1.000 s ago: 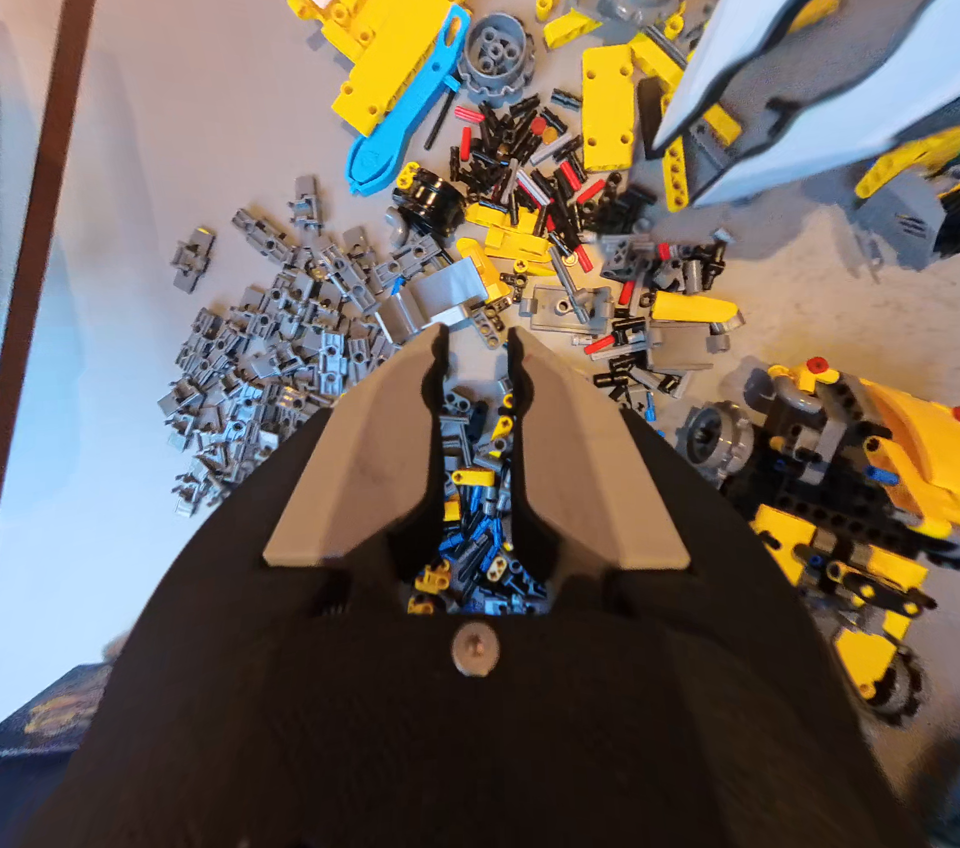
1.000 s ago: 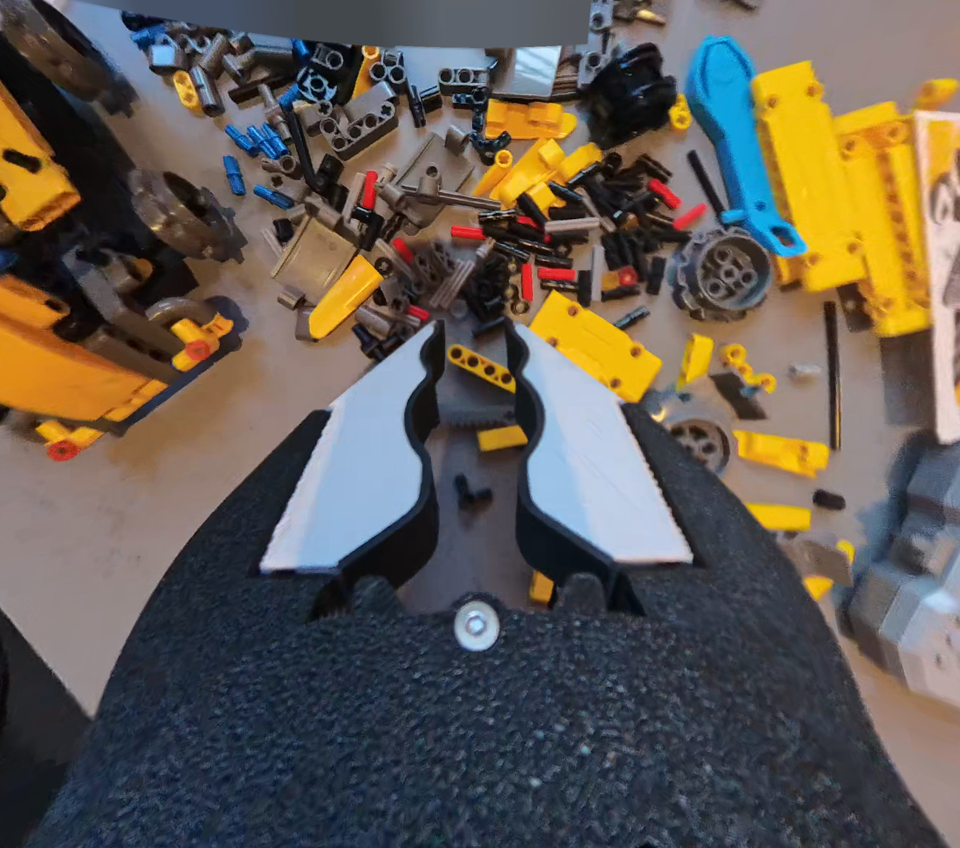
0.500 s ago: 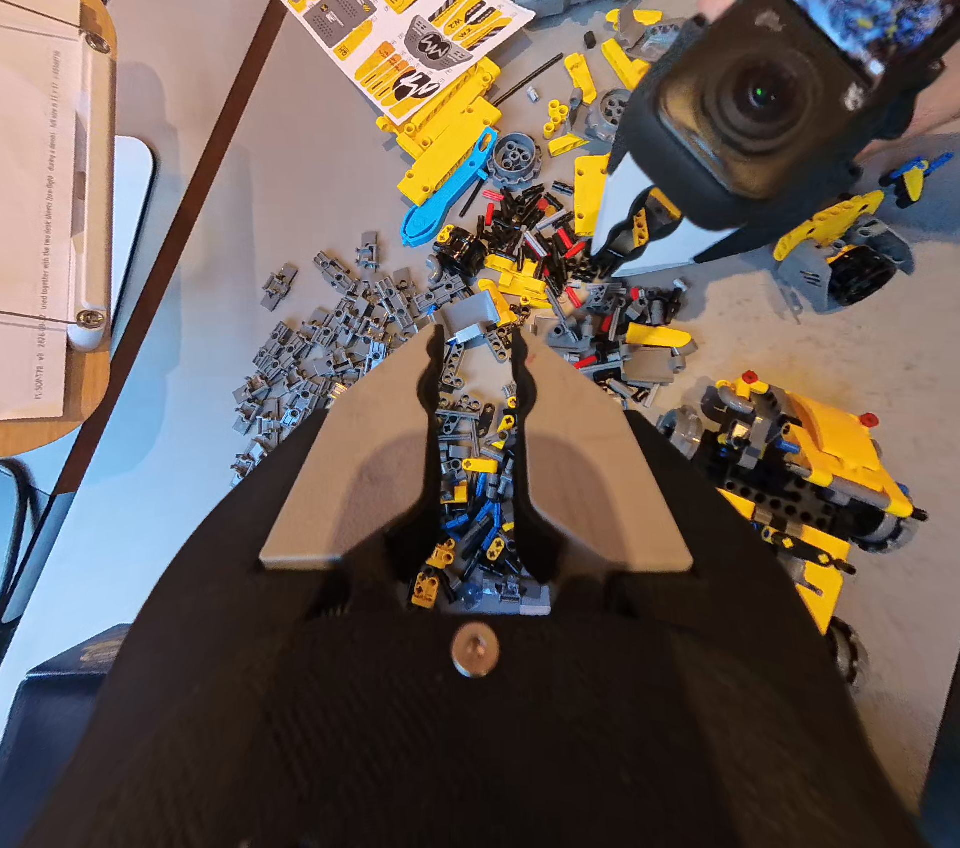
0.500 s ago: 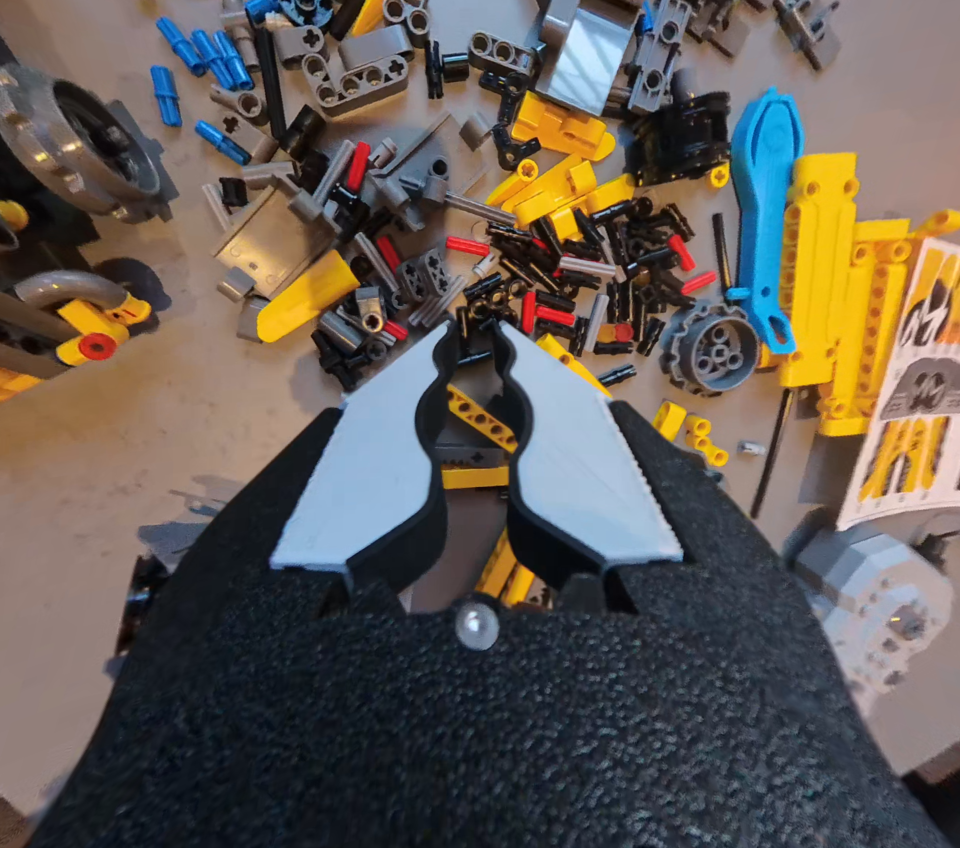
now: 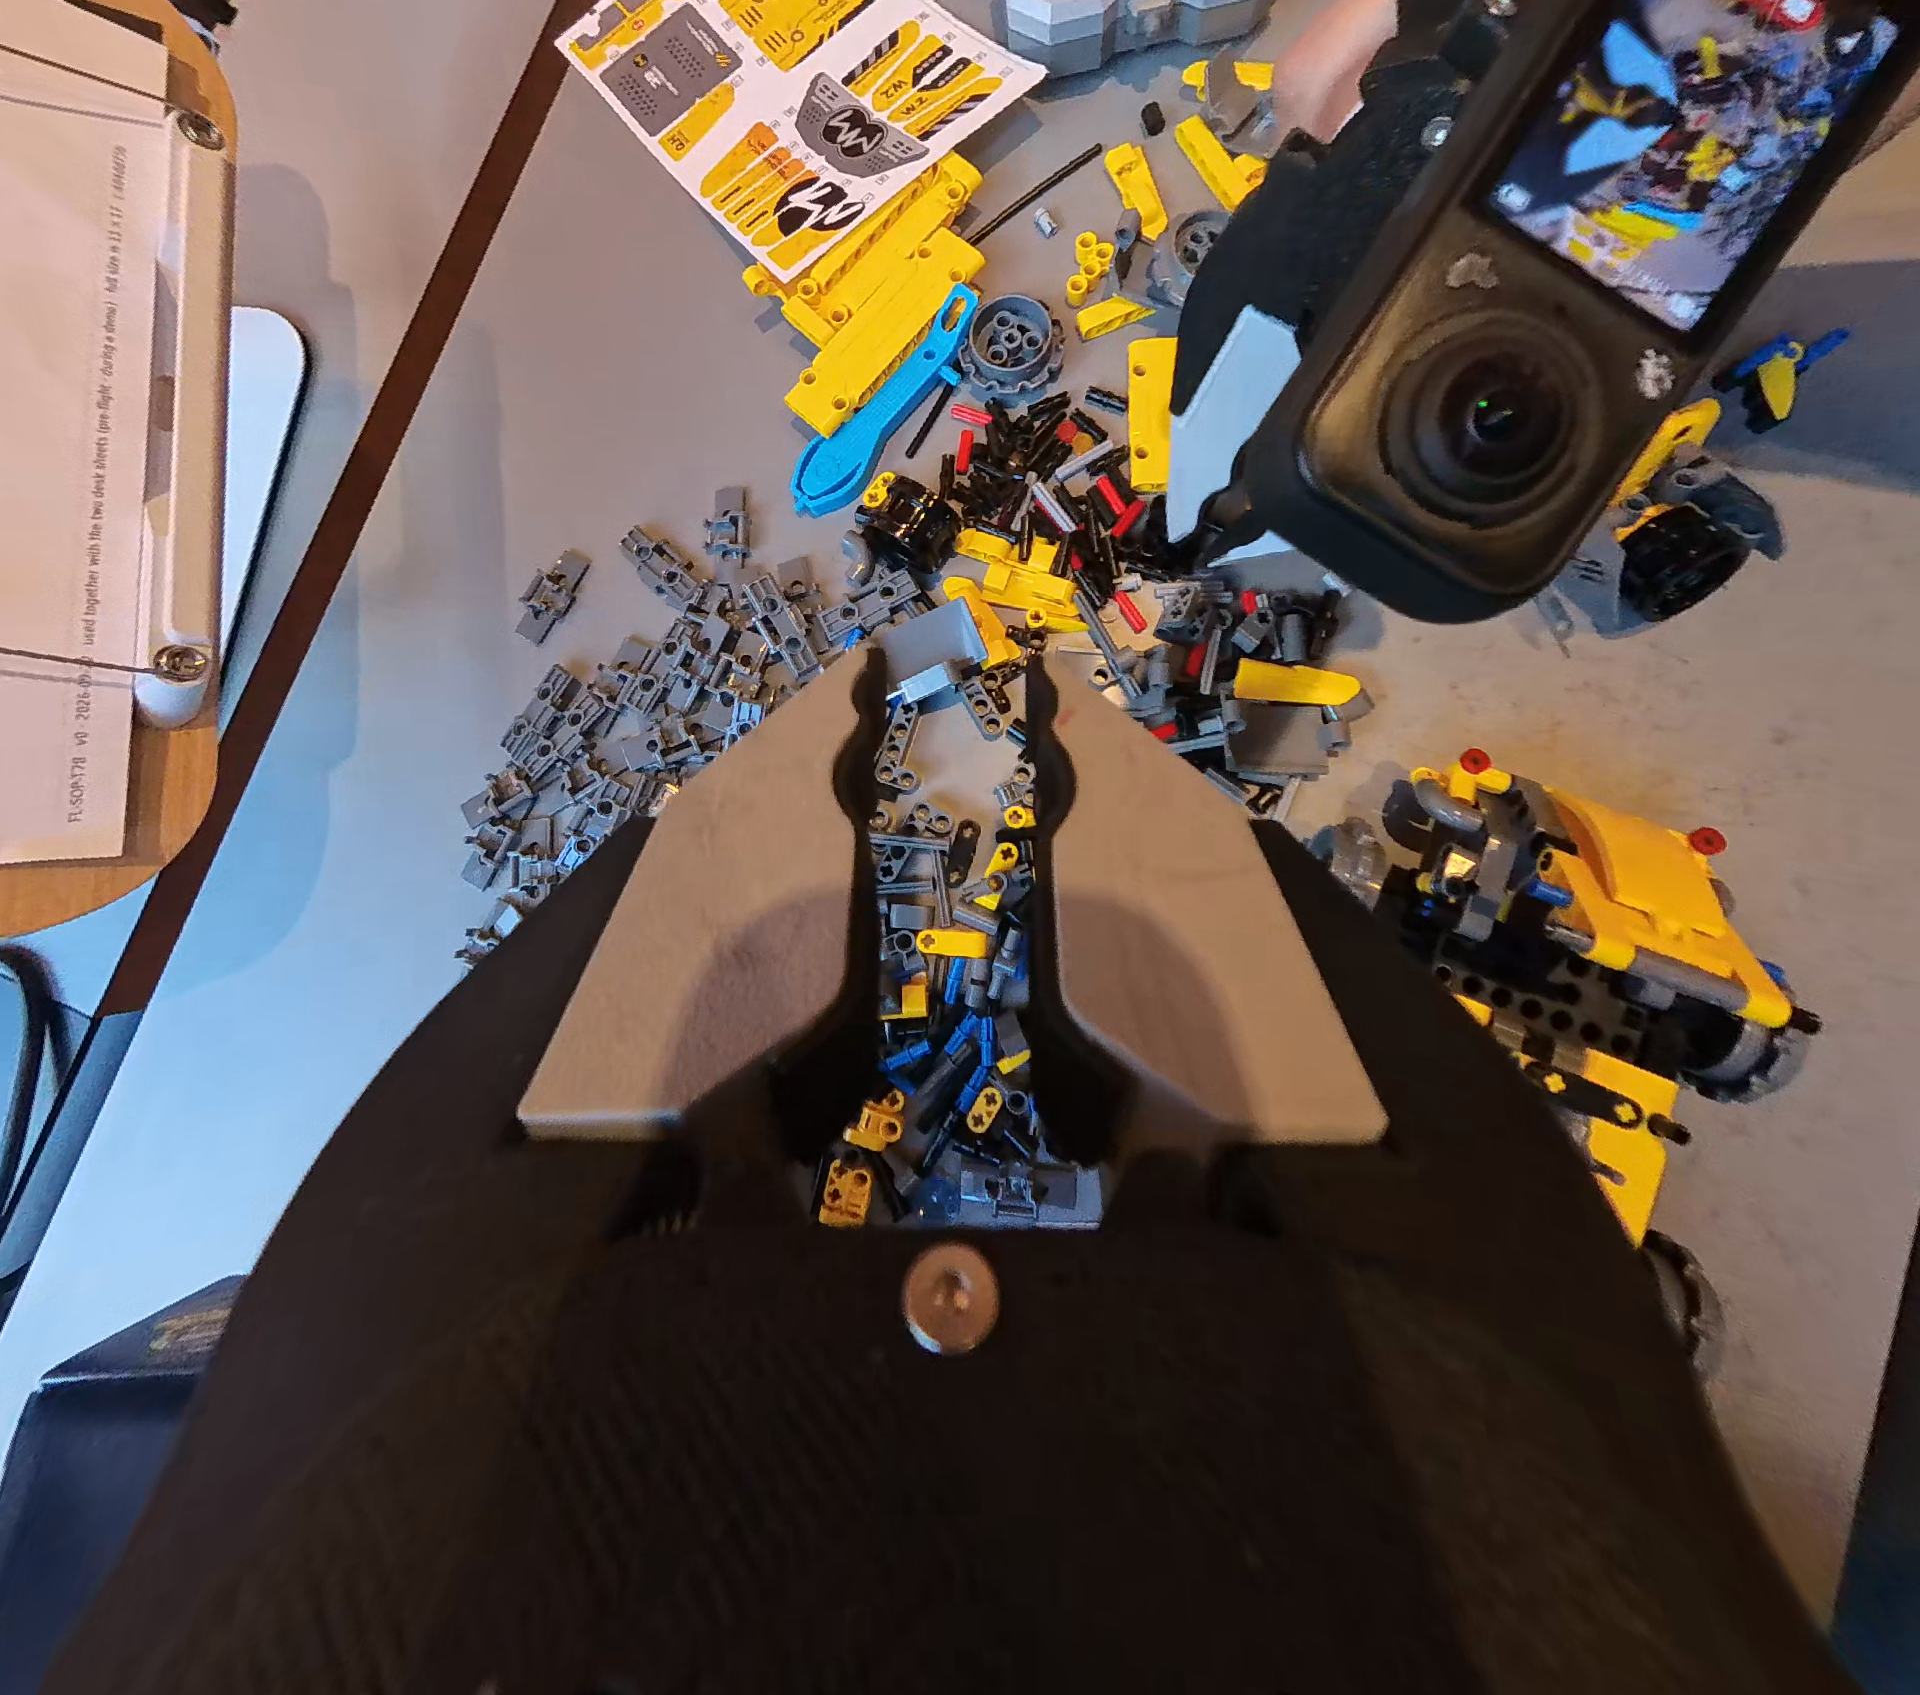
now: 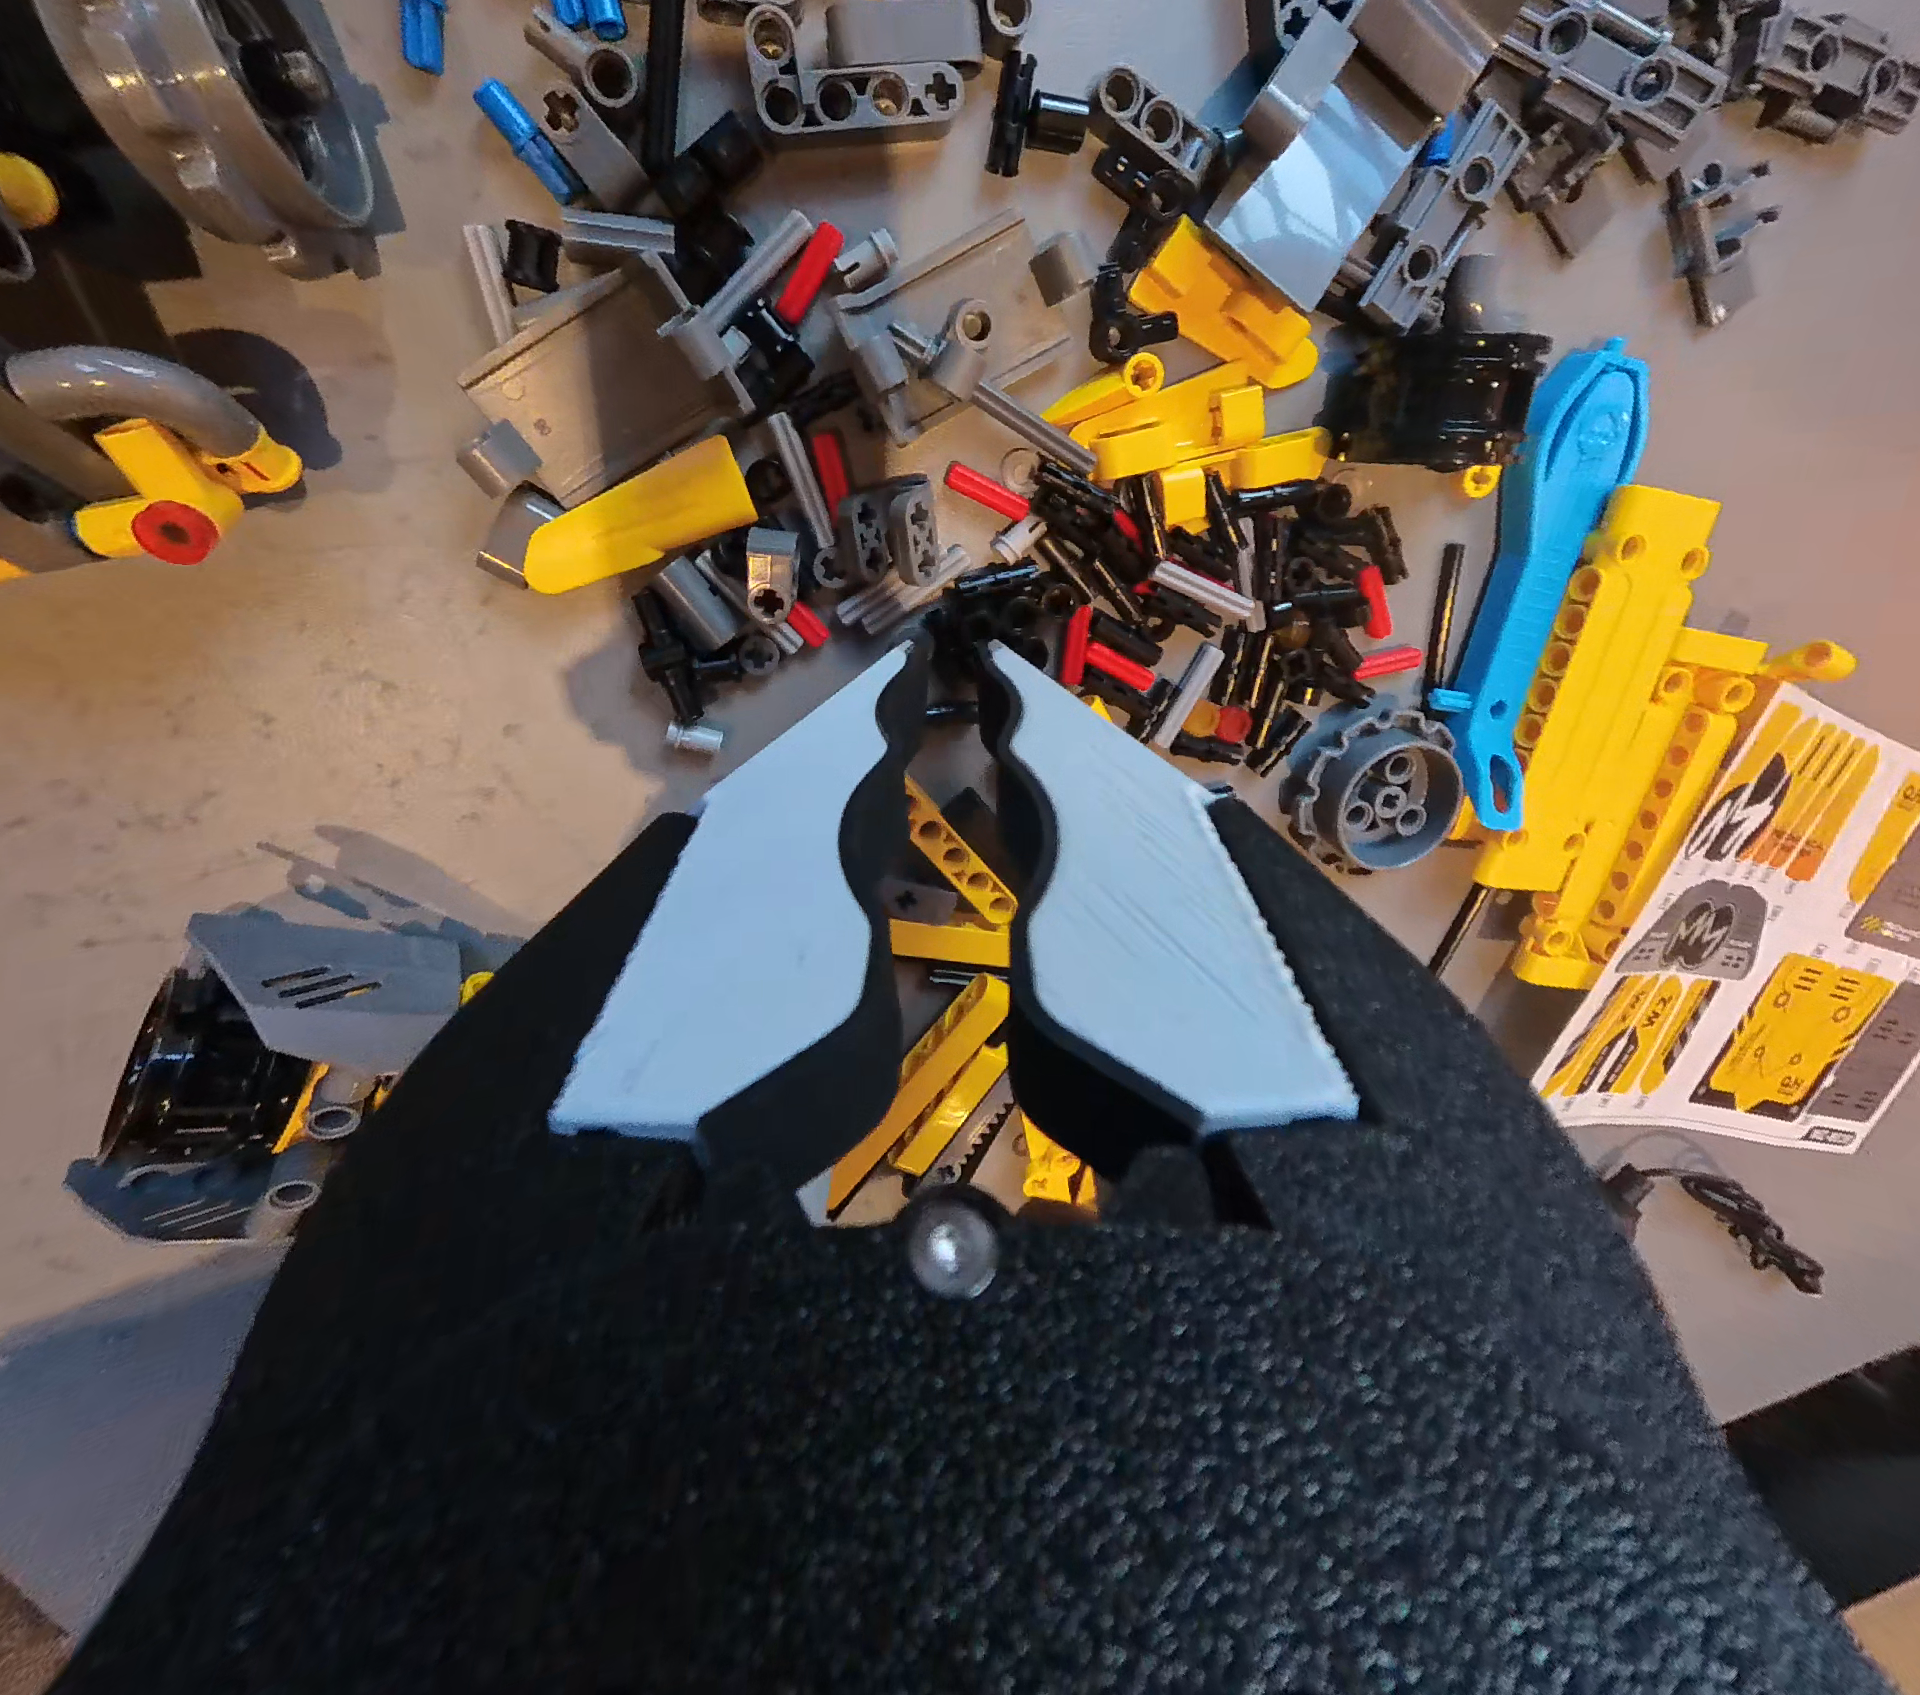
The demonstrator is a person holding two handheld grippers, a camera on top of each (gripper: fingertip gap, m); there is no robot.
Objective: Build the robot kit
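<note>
Just beyond the right hand-held gripper (image 6: 951, 658), nearly clenched at a pile of black pins (image 6: 1195, 575) on the desk (image 6: 260, 710), the left hand-held gripper (image 5: 951, 674) is held released above mixed parts (image 5: 940, 949).

**Two Wrist Cameras, One Pile of Bricks**

The left wrist view looks down from well above the grey table (image 5: 540, 357), taking in the blue brick separator (image 5: 883, 419), a sticker sheet (image 5: 800, 76) beyond it and a half-built yellow vehicle (image 5: 1558, 949) to its right. The right wrist view hangs much nearer the table, facing the opposite way, so the same blue brick separator (image 6: 1548, 565) lies at its right and the sticker sheet (image 6: 1725, 928) nearer the lens. Both views share the separator, the grey toothed wheel hub (image 6: 1371, 793) beside it and the heap of black and red pins (image 6: 1195, 596). The right gripper's camera body (image 5: 1496, 388) fills the left view's upper right.
</note>
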